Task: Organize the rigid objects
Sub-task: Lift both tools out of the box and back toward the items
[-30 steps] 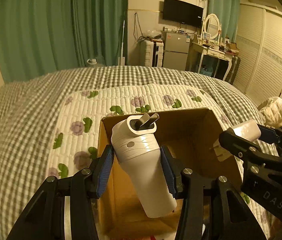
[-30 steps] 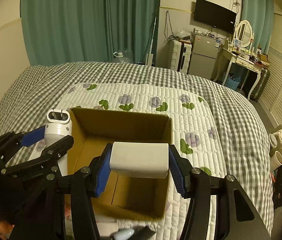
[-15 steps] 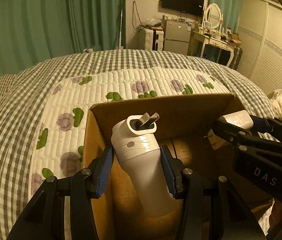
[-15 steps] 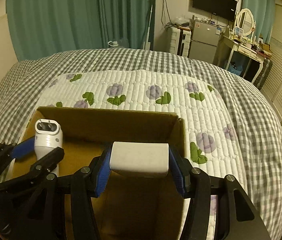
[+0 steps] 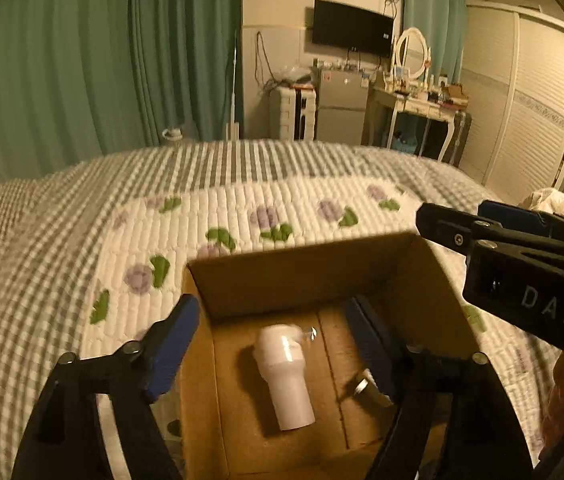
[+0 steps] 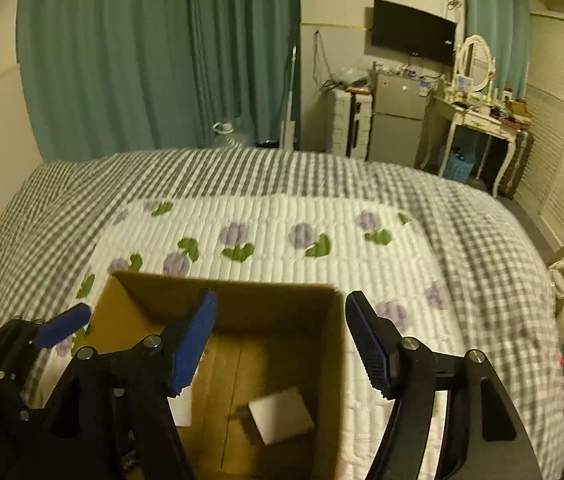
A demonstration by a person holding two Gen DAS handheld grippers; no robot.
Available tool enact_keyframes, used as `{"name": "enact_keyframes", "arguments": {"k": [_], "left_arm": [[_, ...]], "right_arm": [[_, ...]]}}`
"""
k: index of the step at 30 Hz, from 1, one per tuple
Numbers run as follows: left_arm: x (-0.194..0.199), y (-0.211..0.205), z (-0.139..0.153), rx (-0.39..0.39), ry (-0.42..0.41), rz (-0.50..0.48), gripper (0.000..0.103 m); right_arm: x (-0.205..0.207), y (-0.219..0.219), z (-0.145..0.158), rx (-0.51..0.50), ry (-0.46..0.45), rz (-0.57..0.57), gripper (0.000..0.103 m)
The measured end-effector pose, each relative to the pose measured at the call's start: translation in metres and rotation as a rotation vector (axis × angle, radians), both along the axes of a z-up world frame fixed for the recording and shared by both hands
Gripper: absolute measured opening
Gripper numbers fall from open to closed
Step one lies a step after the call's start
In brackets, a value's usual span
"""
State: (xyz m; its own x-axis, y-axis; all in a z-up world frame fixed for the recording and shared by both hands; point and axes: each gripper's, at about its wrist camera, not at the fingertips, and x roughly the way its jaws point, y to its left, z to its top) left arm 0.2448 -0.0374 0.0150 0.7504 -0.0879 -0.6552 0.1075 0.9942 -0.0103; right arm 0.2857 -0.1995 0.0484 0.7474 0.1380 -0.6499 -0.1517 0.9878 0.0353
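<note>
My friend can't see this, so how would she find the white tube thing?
Find the bed with its checked cover, then the open cardboard box on the flowery quilt. The white tube thing lies on the box floor, round with a wider cap end, unlike the flat white block beside it.

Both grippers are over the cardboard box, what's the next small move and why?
Probably lift both clear of the cardboard box. The left gripper and right gripper are open and empty; the white plug adapter and white block already lie on the box floor, so nothing remains to release.
</note>
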Motion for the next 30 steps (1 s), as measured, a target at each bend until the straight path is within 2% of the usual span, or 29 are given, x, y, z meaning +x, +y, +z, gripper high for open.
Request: {"name": "enact_keyframes", "arguments": {"k": [4, 8, 11, 14, 18, 22, 26, 30], "left_arm": [[-0.024, 0.003, 0.038, -0.004, -0.071, 0.032, 0.093], [-0.049, 0.005, 0.072, -0.029, -0.119, 0.043, 0.1], [-0.068, 0.007, 0.094, -0.018, -0.159, 0.056, 0.103], [-0.083, 0.014, 0.106, -0.011, -0.183, 0.072, 0.103], [-0.093, 0.026, 0.103, -0.019, -0.169, 0.094, 0.103], [-0.106, 0.033, 0.086, -0.031, -0.133, 0.125, 0.103], [-0.115, 0.035, 0.067, -0.024, -0.106, 0.131, 0.103], [-0.124, 0.041, 0.047, -0.015, -0.075, 0.155, 0.103]], "right_arm": [[-0.022, -0.01, 0.04, -0.03, -0.038, -0.033, 0.067], [-0.051, -0.021, 0.071, -0.005, -0.078, -0.085, 0.08], [-0.073, -0.027, 0.083, 0.013, -0.099, -0.125, 0.087], [-0.09, -0.031, 0.091, 0.015, -0.107, -0.142, 0.087], [-0.111, -0.027, 0.09, -0.042, -0.119, -0.138, 0.087], [-0.129, -0.019, 0.069, -0.022, -0.084, -0.13, 0.087], [-0.142, -0.006, 0.048, -0.057, -0.053, -0.105, 0.087], [-0.15, -0.013, 0.028, -0.041, -0.012, -0.114, 0.087]]}}
